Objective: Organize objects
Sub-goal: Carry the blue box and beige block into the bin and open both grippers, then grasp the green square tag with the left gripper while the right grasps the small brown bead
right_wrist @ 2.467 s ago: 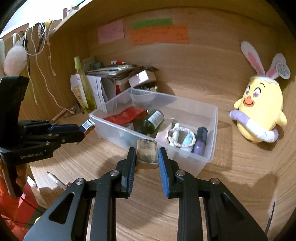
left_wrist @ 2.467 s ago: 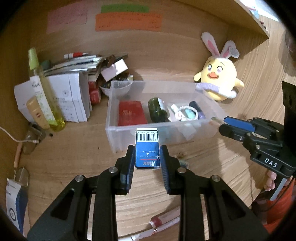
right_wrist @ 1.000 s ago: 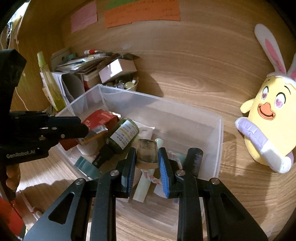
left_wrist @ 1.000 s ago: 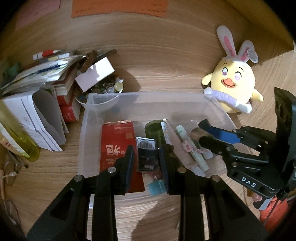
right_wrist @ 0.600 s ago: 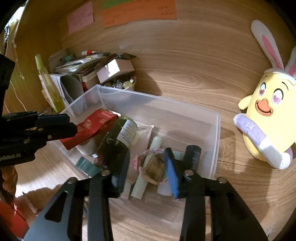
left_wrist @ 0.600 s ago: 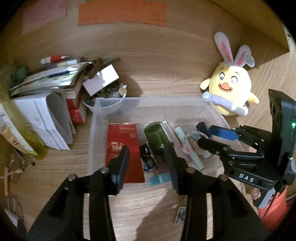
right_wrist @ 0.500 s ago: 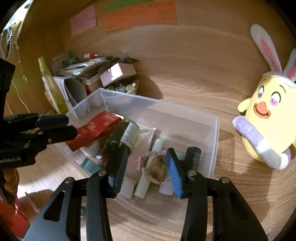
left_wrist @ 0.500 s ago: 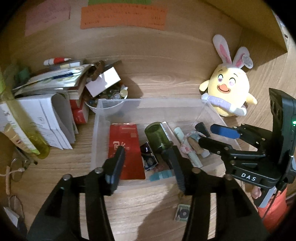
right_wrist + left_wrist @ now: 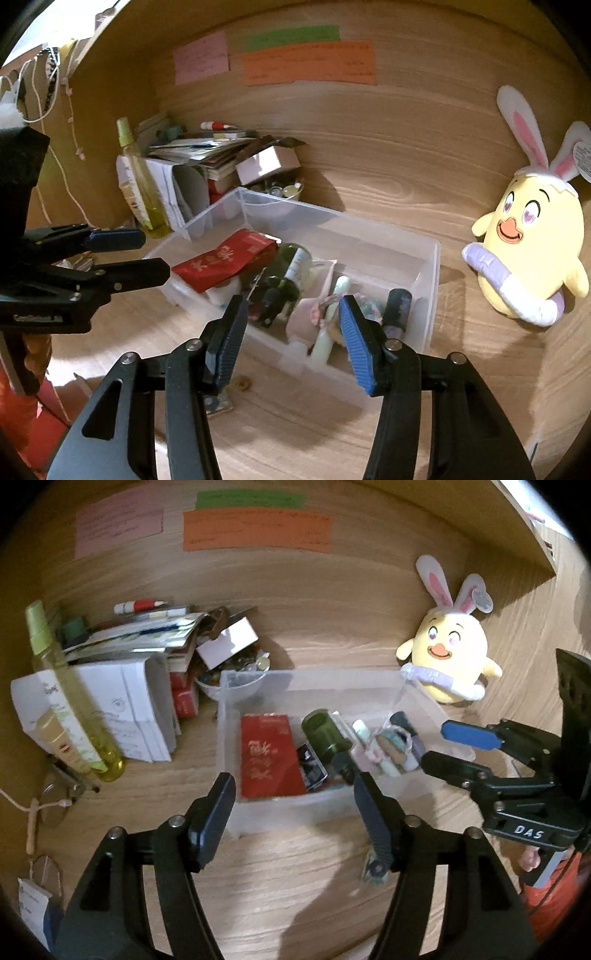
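Note:
A clear plastic bin (image 9: 228, 738) (image 9: 437, 258) sits on the wooden desk. It holds a red packet (image 9: 267, 755) (image 9: 221, 262), a dark green bottle (image 9: 325, 734) (image 9: 288, 280), a small blue box (image 9: 312, 766) and a brown-capped little jar (image 9: 391, 744) among tubes. My left gripper (image 9: 293, 794) (image 9: 155, 253) hangs in front of the bin's near wall. Its jaws are opening, with nothing between the pads. My right gripper (image 9: 291, 314) (image 9: 436, 744) hovers at the bin's right end, also opening and empty.
A yellow plush chick with rabbit ears (image 9: 448, 661) (image 9: 528, 251) stands right of the bin. At the left are a pile of papers and books (image 9: 129, 664), a yellow spray bottle (image 9: 66, 698) and a bowl of trinkets (image 9: 236, 672). A small card (image 9: 373, 871) lies before the bin.
The left gripper let go of the blue box and the right let go of the brown-capped jar; both now lie in the bin. Both grippers opened and drew back and up.

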Tool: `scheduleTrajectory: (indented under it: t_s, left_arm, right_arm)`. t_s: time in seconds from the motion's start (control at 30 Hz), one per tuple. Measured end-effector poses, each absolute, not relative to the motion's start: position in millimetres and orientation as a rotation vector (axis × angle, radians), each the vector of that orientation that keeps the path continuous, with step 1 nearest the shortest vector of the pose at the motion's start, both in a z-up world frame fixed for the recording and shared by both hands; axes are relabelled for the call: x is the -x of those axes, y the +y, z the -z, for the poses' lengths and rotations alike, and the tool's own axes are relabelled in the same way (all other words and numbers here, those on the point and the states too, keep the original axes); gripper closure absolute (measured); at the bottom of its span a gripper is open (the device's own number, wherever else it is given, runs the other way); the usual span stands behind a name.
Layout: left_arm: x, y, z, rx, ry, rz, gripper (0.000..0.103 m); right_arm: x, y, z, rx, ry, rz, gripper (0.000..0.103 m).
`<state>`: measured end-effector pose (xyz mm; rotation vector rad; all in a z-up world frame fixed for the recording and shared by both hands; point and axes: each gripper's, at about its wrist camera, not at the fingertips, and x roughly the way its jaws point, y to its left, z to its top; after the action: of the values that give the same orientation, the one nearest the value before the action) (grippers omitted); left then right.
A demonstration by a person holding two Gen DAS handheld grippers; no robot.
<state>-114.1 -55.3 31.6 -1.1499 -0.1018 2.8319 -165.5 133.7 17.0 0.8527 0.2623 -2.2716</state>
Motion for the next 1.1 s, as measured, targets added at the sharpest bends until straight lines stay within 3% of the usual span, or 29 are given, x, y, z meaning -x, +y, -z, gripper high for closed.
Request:
scheduleTrajectory:
  t_s: [0.63, 0.9, 1.1]
  left_arm:
    - [78, -64, 17, 1.261, -0.089, -2.745, 0.037]
    - [70, -61, 31, 1.306, -0.077, -2.701, 0.037]
    - [74, -45, 39, 1.322, -0.047, -2.639, 0.037]
  right_arm:
    - [129, 109, 38, -0.995, 0.327, 2.198, 0.05]
    - [152, 104, 57, -1.106, 0.263, 2.154, 0.081]
    - [147, 101, 65, -1.115, 0.316, 2.147, 0.083]
